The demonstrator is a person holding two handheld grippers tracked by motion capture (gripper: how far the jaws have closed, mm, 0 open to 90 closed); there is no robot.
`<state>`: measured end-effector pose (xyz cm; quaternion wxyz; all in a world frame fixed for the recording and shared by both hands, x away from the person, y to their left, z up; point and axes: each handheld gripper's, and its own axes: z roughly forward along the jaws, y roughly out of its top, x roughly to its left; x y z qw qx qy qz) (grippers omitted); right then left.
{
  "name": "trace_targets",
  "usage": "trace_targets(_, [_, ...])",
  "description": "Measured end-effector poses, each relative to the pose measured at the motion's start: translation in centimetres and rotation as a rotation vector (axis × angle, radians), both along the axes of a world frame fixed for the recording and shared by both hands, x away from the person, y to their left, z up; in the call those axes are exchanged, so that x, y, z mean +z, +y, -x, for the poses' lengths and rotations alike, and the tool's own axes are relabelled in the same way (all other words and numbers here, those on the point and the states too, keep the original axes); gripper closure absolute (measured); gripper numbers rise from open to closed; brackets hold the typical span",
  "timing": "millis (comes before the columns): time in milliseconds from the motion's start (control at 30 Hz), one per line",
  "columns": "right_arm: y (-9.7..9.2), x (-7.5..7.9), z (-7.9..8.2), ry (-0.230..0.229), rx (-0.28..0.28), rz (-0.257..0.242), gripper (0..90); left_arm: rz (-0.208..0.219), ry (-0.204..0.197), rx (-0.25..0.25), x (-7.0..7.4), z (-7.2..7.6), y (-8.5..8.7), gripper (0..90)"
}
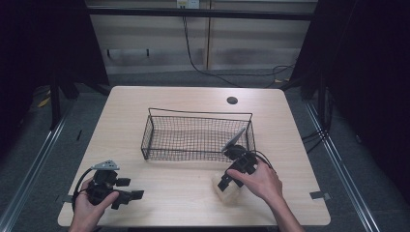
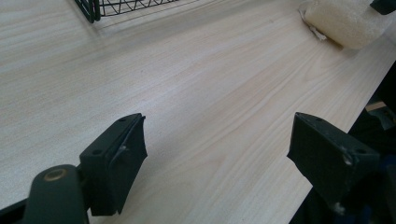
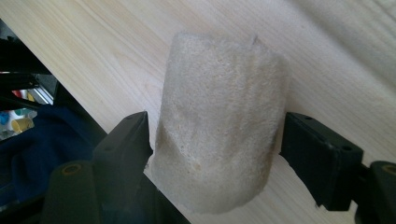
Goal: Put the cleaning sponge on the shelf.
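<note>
A pale, rough sponge block (image 1: 231,192) lies on the wooden table (image 1: 169,183) near its front right. My right gripper (image 1: 226,187) reaches down over it from the right. In the right gripper view the sponge (image 3: 219,135) fills the gap of the right gripper (image 3: 217,154), and both black pads meet its sides. My left gripper (image 1: 131,189) rests at the front left, pointing right. Its jaws stand wide apart with bare wood between them, as the left gripper view shows at the left gripper (image 2: 217,149). The sponge (image 2: 345,23) lies far off at that view's upper right.
A black wire basket (image 1: 198,112) stands in the middle of the table, just behind my right hand; its corner (image 2: 93,7) shows in the left gripper view. A round cable hole (image 1: 232,100) sits behind it. The table's front edge runs close to both hands.
</note>
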<state>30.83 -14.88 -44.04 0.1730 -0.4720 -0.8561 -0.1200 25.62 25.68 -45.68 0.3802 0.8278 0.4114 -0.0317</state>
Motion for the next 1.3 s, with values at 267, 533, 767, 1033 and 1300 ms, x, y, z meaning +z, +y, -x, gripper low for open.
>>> trace_targets(267, [0.5, -0.9, 0.0, 0.017, 0.012, 0.009, 24.4, -0.002, 0.003, -0.002, 0.0, 0.0, 0.0, 18.6])
trace_targets(533, [0.6, -1.0, 0.1, 0.022, 0.011, 0.014, 25.6, -0.004, 0.002, -0.002, 0.0, 0.0, 0.0, 18.6])
trace_targets(767, [0.3, -1.0, 0.0, 0.020, -0.002, 0.001, 26.2, -0.004, 0.006, 0.001, -0.1, 0.0, 0.0, 18.6])
trace_targets(1033, [0.0, -0.5, 0.2, 0.014, 0.002, -0.022, 26.5, -0.004, 0.006, 0.005, -0.1, 0.0, 0.0, 18.6])
trace_targets(1300, [-0.2, 0.5, -0.1, 0.002, -0.006, -0.059, 26.6, -0.004, 0.000, -0.003, 0.0, 0.0, 0.1, 18.6])
